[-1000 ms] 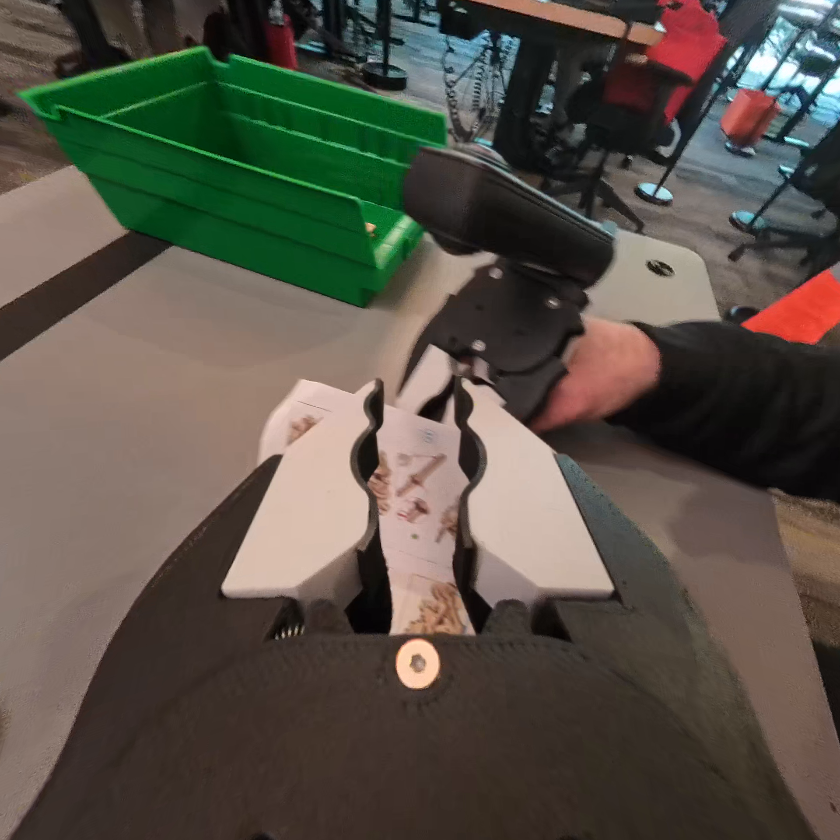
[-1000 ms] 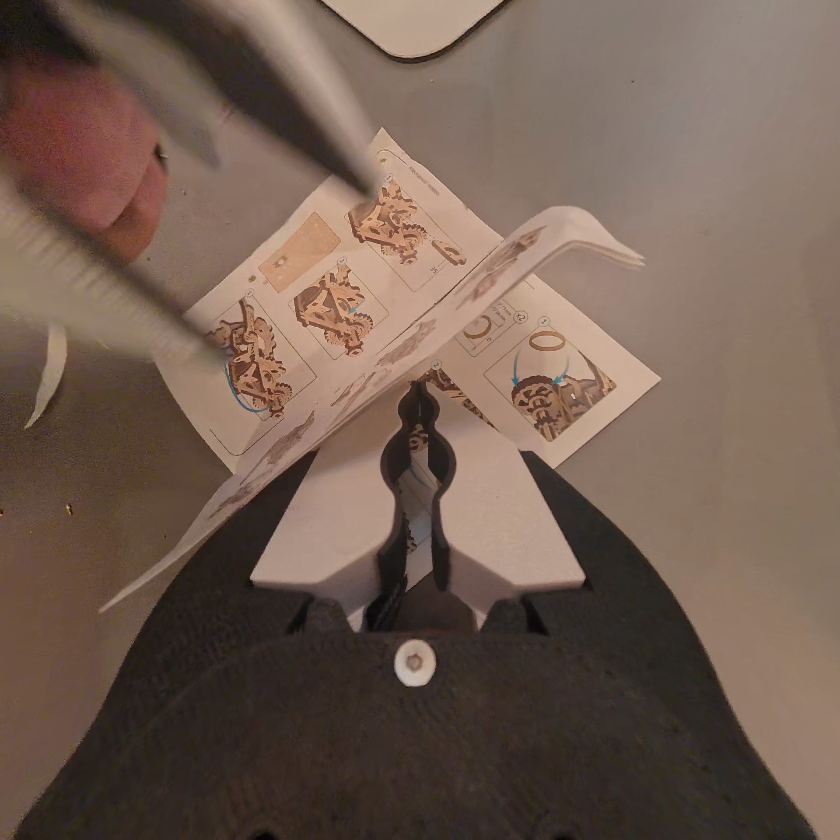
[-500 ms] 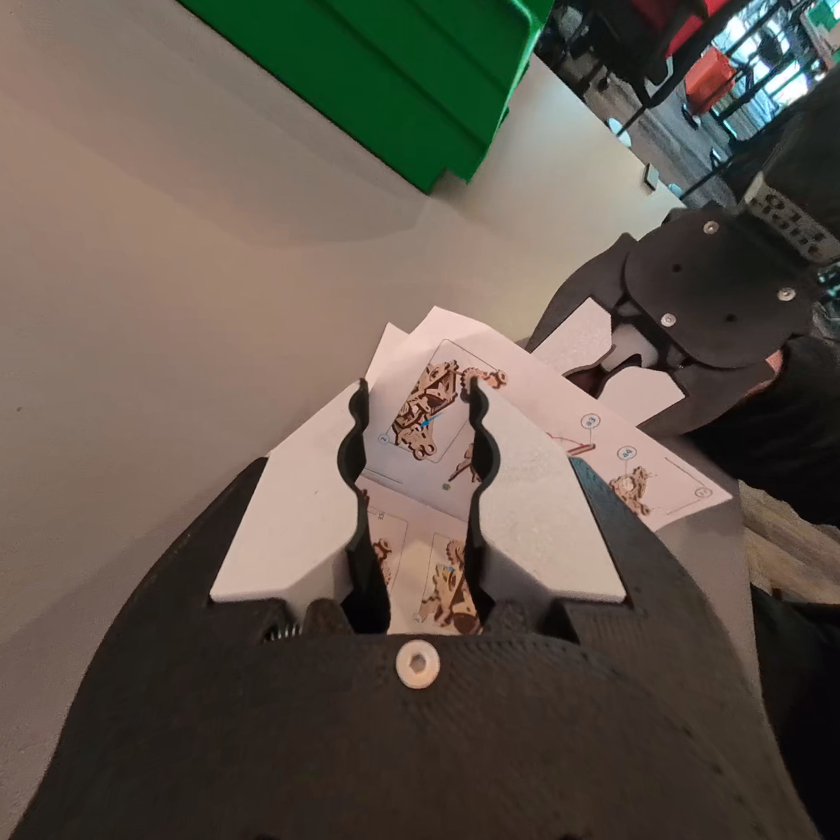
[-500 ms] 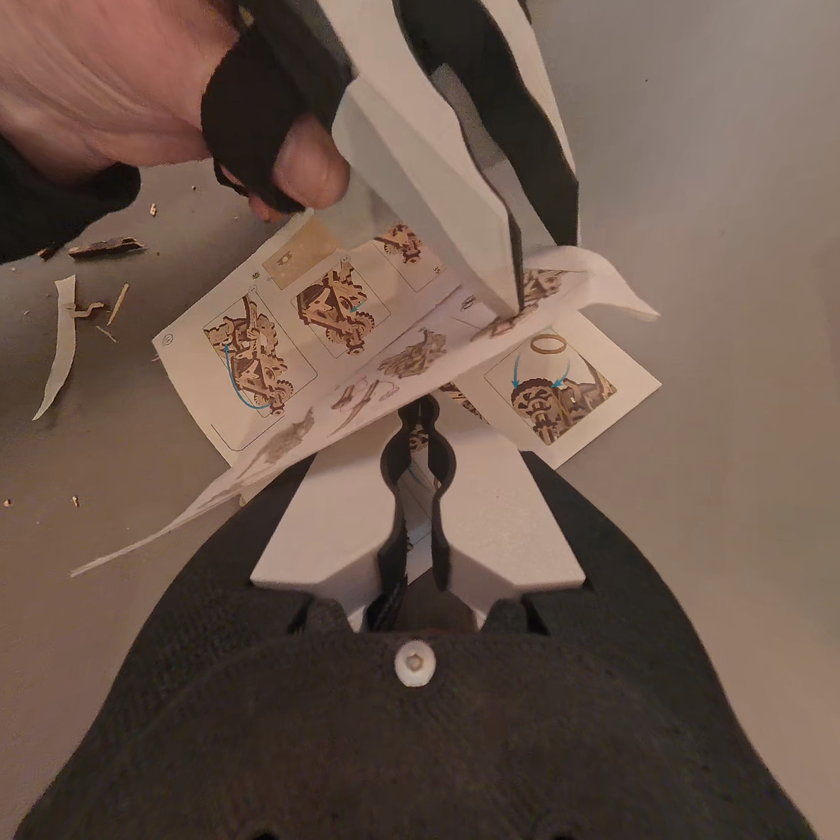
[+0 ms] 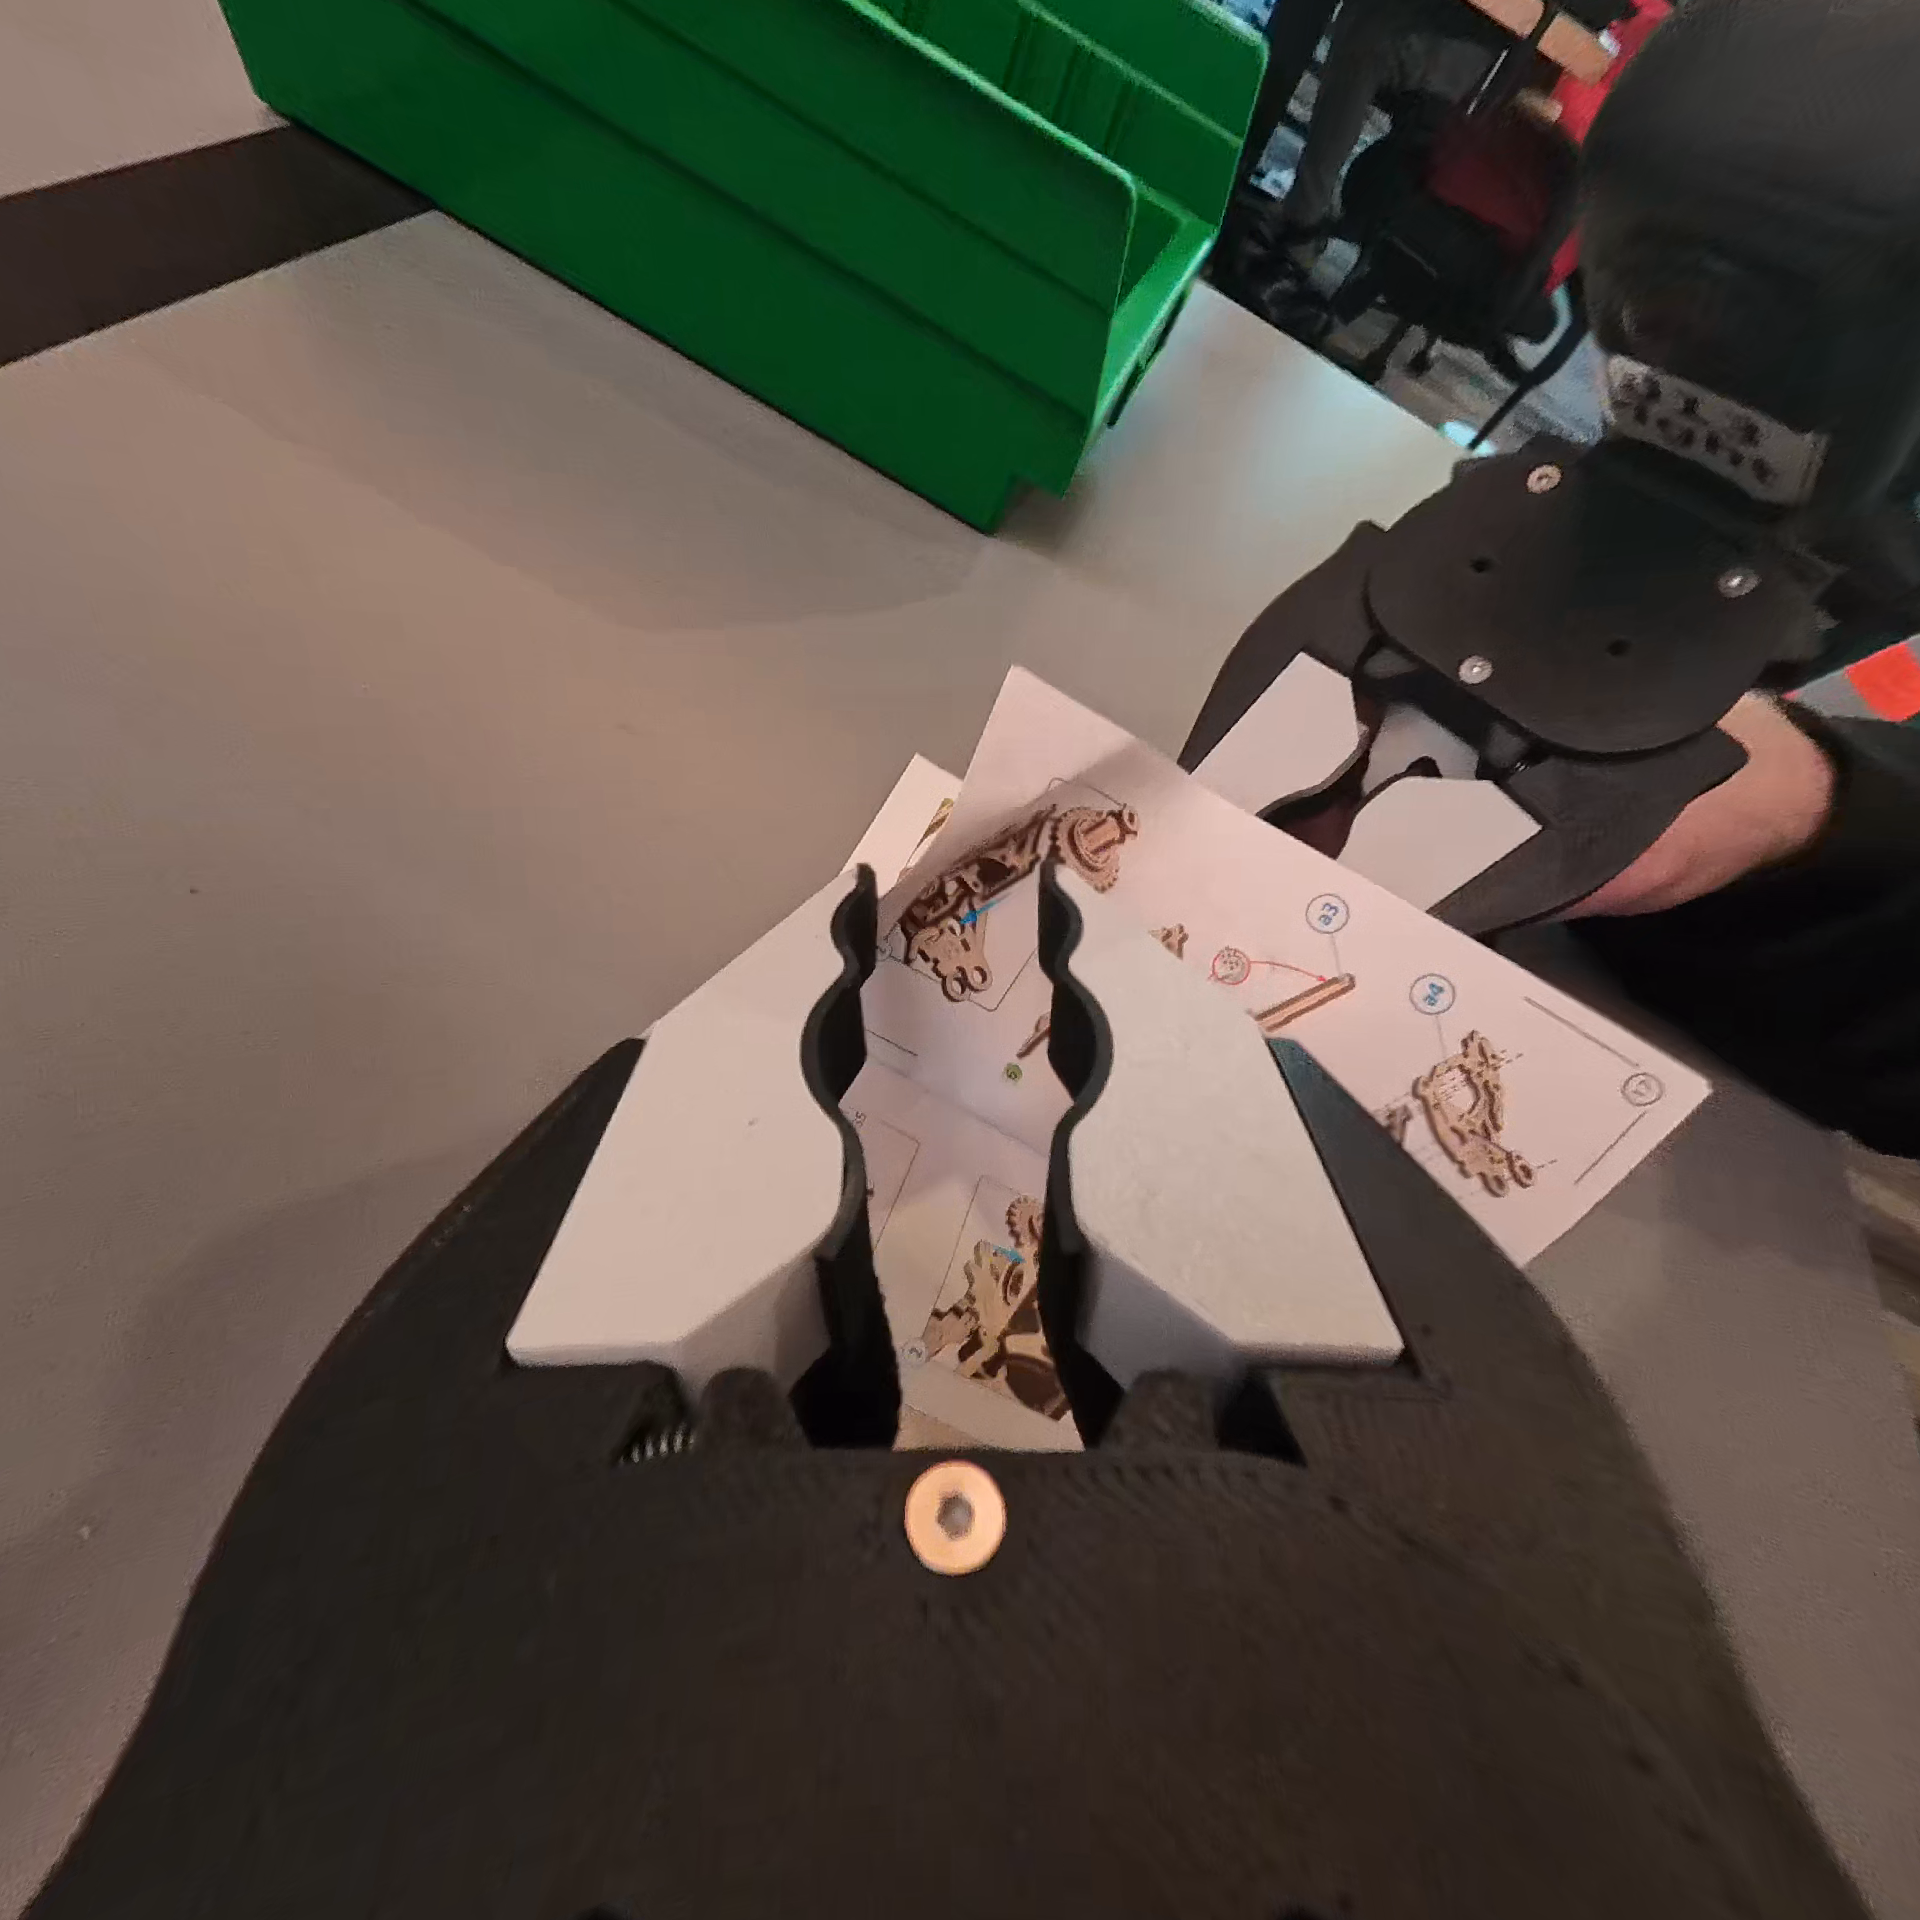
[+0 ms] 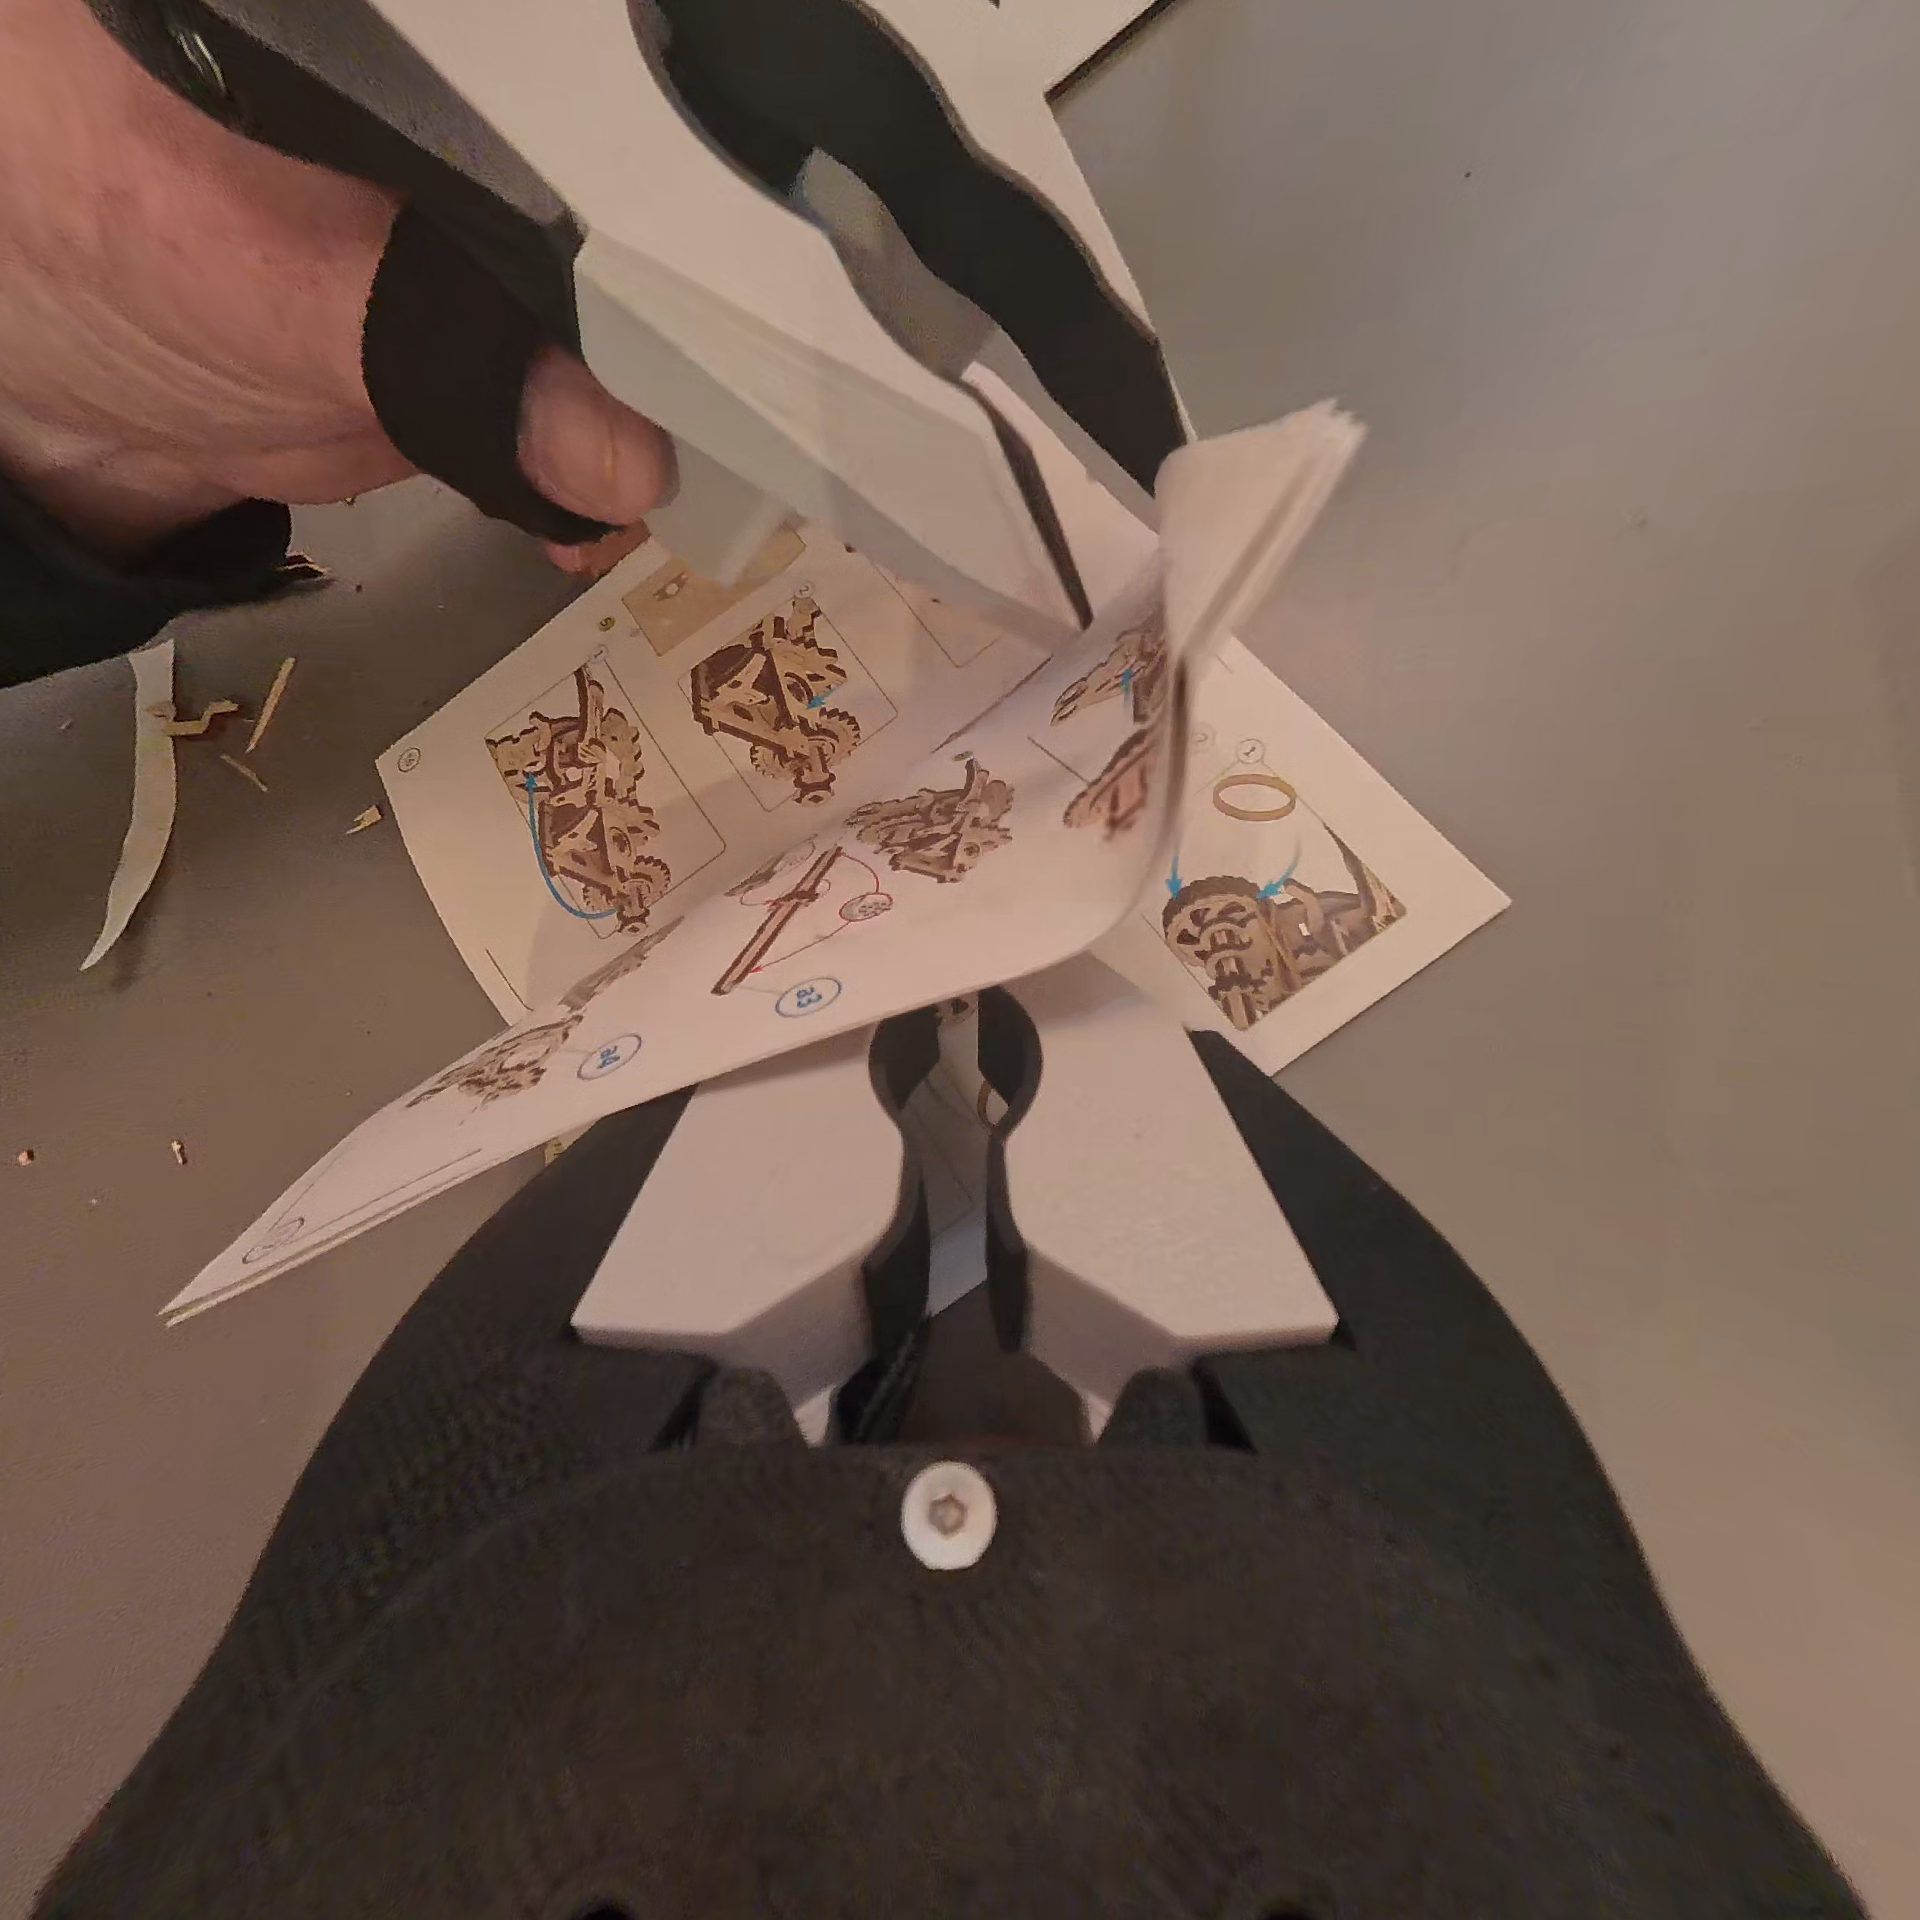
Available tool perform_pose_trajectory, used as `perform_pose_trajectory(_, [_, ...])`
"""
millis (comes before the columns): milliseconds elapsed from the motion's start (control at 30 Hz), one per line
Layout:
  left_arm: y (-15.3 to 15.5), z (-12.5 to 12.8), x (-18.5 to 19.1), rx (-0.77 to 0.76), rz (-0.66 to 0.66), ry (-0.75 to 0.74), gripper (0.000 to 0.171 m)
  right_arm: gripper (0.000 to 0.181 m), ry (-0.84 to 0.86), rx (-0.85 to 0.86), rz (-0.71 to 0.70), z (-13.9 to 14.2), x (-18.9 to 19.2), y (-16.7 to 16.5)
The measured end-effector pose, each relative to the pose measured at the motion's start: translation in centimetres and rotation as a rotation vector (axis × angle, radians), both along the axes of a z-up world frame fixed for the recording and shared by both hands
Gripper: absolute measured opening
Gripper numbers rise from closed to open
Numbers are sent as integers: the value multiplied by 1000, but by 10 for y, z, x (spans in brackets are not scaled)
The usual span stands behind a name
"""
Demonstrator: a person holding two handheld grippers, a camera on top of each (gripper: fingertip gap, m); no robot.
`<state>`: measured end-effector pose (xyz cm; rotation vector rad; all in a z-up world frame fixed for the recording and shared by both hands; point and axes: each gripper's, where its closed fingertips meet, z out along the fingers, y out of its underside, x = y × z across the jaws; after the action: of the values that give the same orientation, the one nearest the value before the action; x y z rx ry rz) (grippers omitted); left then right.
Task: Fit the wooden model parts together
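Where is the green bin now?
The green bin stands at the far top of the left wrist view, on the grey table, beyond the instruction booklet.

One booklet (image 6: 790, 935), one green bin (image 5: 727, 208), two tools (image 5: 951, 935) (image 6: 951, 1049), one paper strip (image 6: 140, 821), several wood slivers (image 6: 265, 707).

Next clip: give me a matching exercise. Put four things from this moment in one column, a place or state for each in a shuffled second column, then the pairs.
Things
1. left tongs
2. green bin
3. wood slivers
4. lifted booklet page

Places or states
A. at the far side of the table, beyond the booklet
B. open, tips over the printed pages
C. loose on the table beside the flat pages
D. raised, covering the tips of the right tongs

Pairs: 1-B, 2-A, 3-C, 4-D
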<state>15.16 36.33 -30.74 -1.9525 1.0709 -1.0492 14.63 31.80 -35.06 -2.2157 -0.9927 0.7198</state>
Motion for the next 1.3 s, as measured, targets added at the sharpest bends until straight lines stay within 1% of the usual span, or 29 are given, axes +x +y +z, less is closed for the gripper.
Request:
perform_pose_trajectory(100, [1, -4, 0, 53, 8, 47, 32, 0, 0, 0, 0, 0, 0, 0])
perform_pose_trajectory(200, [1, -4, 2, 75, 21, 56, 35, 0, 0, 0, 0, 0, 0, 0])
perform_pose_trajectory(433, [3, -5, 2, 140, 56, 88, 38, 0, 0, 0, 1, 0, 0, 0])
perform_pose_trajectory(700, [3, -9, 6, 223, 97, 143, 40, 0, 0, 1, 2, 0, 0, 0])
perform_pose_trajectory(867, [0, -11, 9, 251, 89, 168, 38, 0, -1, 2, 2, 0, 0, 0])
perform_pose_trajectory(1000, [3, -12, 10, 226, 86, 171, 41, 0, -2, 3, 4, 0, 0, 0])
perform_pose_trajectory(1067, [4, -14, 10, 204, 69, 184, 47, 0, -2, 4, 6, 0, 0, 0])
perform_pose_trajectory(1167, [0, -22, 14, 114, 6, 201, 50, 0, -1, 3, 10, 0, 0, -1])
perform_pose_trajectory(1300, [1, -21, 15, 67, -18, 189, 50, 0, -1, 3, 10, 0, -1, -1])
